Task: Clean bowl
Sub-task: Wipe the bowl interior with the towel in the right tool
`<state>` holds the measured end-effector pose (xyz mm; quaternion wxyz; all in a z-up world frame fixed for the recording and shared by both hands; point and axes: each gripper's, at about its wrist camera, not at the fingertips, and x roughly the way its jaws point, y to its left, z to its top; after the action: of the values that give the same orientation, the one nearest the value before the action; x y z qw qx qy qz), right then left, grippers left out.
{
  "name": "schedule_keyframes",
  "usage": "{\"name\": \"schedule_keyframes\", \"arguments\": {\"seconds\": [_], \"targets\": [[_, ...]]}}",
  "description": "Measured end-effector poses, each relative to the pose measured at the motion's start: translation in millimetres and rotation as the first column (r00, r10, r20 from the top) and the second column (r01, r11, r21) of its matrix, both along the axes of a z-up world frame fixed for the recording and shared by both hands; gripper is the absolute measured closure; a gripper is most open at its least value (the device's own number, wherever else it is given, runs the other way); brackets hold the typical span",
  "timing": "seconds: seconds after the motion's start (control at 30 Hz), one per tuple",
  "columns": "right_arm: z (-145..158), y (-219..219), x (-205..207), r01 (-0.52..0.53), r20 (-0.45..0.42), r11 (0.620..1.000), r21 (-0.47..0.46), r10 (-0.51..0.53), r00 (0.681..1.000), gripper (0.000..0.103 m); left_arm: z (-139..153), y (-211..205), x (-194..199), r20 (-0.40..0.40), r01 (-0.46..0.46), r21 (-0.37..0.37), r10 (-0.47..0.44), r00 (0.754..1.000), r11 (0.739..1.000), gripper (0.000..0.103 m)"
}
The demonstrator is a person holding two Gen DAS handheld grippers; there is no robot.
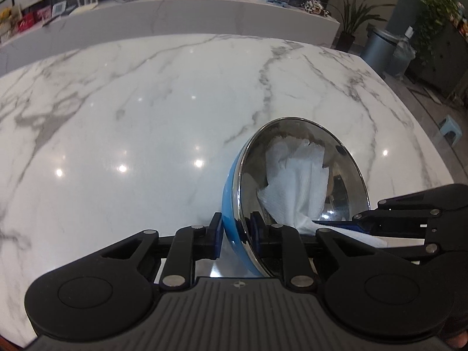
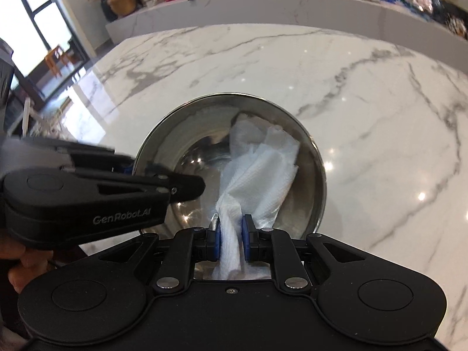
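A steel bowl (image 1: 336, 169) with a blue outside is held tilted on its side above the marble table (image 1: 146, 117). My left gripper (image 1: 236, 234) is shut on the bowl's rim, one finger outside and one inside. My right gripper (image 2: 231, 234) is shut on a white paper towel (image 2: 260, 169), whose loose end lies pressed inside the bowl (image 2: 190, 134). The towel (image 1: 295, 181) shows inside the bowl in the left wrist view, with the right gripper (image 1: 351, 226) entering from the right. The left gripper's body (image 2: 87, 193) shows at the bowl's left rim.
A long marble counter (image 1: 175, 14) with boxes and clutter runs behind the table. A grey bin (image 1: 380, 49), potted plants (image 1: 351, 20) and a small blue stool (image 1: 449, 128) stand on the floor to the right. A window and chairs (image 2: 55, 55) lie far left.
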<state>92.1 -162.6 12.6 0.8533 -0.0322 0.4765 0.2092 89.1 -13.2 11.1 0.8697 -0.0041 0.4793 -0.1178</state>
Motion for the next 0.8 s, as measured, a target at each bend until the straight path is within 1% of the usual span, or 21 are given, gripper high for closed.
{"name": "schedule_keyframes", "arguments": {"seconds": [0.03,0.13,0.17,0.2,0.23,0.27,0.4,0.53,0.67,0.7,0.77,0.8], "targets": [[0.8,2.9,-0.6,-0.013,0.009,1.0,-0.021,0.013,1.0,0.091,0.3,-1.1,-0.1,0.003,0.006,0.008,-0.006,1.0,1.0,0.086],[3.0,11.7,-8.2,-0.064,0.055,0.99,-0.124,0.071,0.996,0.091,0.6,-4.2,-1.1,0.014,0.021,0.035,-0.022,1.0,0.999,0.086],[3.7,20.7,-14.0,-0.092,0.093,0.973,-0.211,0.113,0.989,0.091,0.6,-5.1,-1.6,0.017,0.024,0.045,-0.025,1.0,0.999,0.086],[3.4,21.6,-16.6,-0.099,0.105,0.967,-0.237,0.126,0.986,0.091,0.5,-5.6,-2.1,0.02,0.026,0.052,-0.027,0.999,0.998,0.086],[2.2,27.3,-21.8,-0.11,0.135,0.944,-0.311,0.158,0.978,0.091,0.6,-5.6,-2.7,0.023,0.025,0.057,-0.027,0.999,0.998,0.087],[1.0,33.9,-27.4,-0.118,0.166,0.912,-0.392,0.196,0.966,0.091,0.9,-4.9,-2.5,0.024,0.024,0.057,-0.025,0.999,0.998,0.088],[-1.2,35.8,-36.3,-0.114,0.193,0.871,-0.478,0.231,0.954,0.091,1.5,-2.4,-0.6,0.024,0.018,0.049,-0.019,1.0,0.999,0.089],[1.0,26.9,-31.3,-0.097,0.176,0.903,-0.419,0.186,0.967,0.091,1.9,-2.5,-0.5,0.029,0.014,0.045,-0.015,0.999,0.999,0.09],[4.9,10.7,-21.9,-0.052,0.134,0.956,-0.288,0.094,0.987,0.091,2.3,-0.5,0.2,0.022,-0.006,0.016,0.006,1.0,1.0,0.09],[3.1,13.6,-17.1,-0.047,0.129,0.96,-0.276,0.086,0.988,0.091,2.2,0.2,0.1,0.017,-0.011,0.006,0.011,1.0,1.0,0.089],[4.2,2.4,-11.5,-0.002,0.095,0.984,-0.177,0.019,0.995,0.091,2.0,1.3,-0.1,0.006,-0.02,-0.014,0.02,1.0,1.0,0.087],[4.4,0.5,-10.9,0.005,0.09,0.987,-0.162,0.009,0.996,0.091,1.9,2.0,-0.4,-0.002,-0.027,-0.027,0.026,1.0,0.999,0.085]]}}
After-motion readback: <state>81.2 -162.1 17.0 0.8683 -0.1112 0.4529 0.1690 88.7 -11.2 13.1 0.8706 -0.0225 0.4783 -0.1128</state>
